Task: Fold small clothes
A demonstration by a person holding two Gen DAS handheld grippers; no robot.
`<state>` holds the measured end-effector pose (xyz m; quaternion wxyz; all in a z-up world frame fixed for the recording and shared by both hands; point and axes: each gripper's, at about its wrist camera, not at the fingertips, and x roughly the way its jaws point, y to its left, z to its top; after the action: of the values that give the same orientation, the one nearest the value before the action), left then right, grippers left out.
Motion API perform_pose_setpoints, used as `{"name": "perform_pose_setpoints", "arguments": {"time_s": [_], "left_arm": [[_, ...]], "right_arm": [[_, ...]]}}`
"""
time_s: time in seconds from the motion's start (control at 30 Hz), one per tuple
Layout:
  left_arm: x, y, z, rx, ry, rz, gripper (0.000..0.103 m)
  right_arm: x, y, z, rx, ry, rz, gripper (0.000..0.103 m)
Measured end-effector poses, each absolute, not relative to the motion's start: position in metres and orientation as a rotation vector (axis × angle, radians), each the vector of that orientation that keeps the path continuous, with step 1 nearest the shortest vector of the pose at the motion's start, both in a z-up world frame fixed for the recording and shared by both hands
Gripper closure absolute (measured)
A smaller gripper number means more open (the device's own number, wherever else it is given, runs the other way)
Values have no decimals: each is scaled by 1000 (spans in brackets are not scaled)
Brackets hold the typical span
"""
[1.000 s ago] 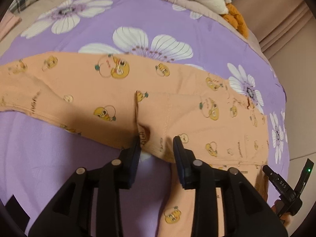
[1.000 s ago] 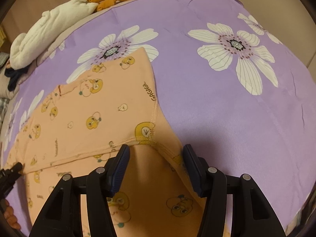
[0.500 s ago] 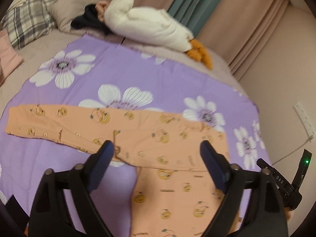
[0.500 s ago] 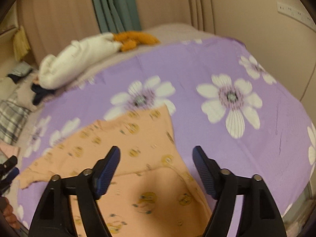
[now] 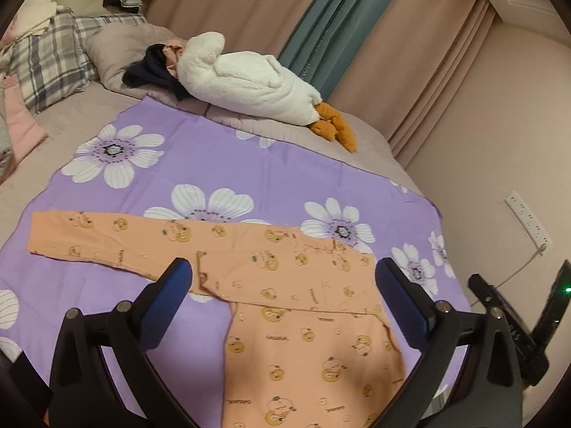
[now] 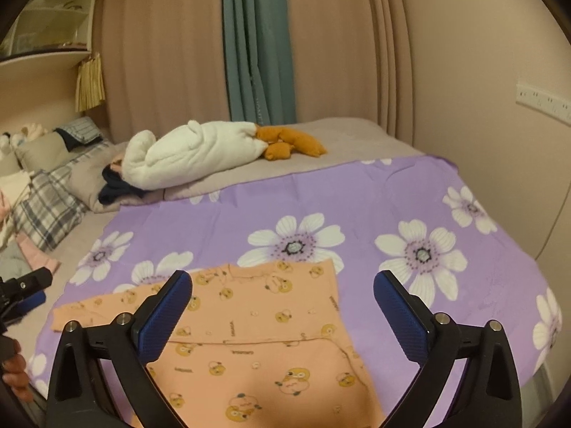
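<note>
**Both grippers wide, garment flat on the bed**

The left gripper and right gripper have just been opening; their fingers stand far apart, nothing between them. The orange garment lies low-centre on the purple floral sheet. A white plush lies beyond, nothing obstructing.

Each view looks forward and downward along its own gripper's two fingers, from above the near edge of the bed. The left wrist view faces the headboard-side corner; the left gripper frames its lower centre, and the right gripper's body enters at the right edge. The right wrist view faces the curtain wall; the right gripper frames its lower centre. Both views share the purple sheet, orange garment, white plush and plaid pillow.
</note>
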<state>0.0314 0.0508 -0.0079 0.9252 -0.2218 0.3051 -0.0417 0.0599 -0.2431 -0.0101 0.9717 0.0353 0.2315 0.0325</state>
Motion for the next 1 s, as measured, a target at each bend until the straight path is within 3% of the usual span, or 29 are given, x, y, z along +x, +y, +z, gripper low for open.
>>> {"name": "perform_pose_setpoints", "arguments": {"time_s": [1.0], "left_arm": [[34,199,-118,-699,777,438,1]], "right_arm": [[69,-213,-46,94,628,147,2]]}}
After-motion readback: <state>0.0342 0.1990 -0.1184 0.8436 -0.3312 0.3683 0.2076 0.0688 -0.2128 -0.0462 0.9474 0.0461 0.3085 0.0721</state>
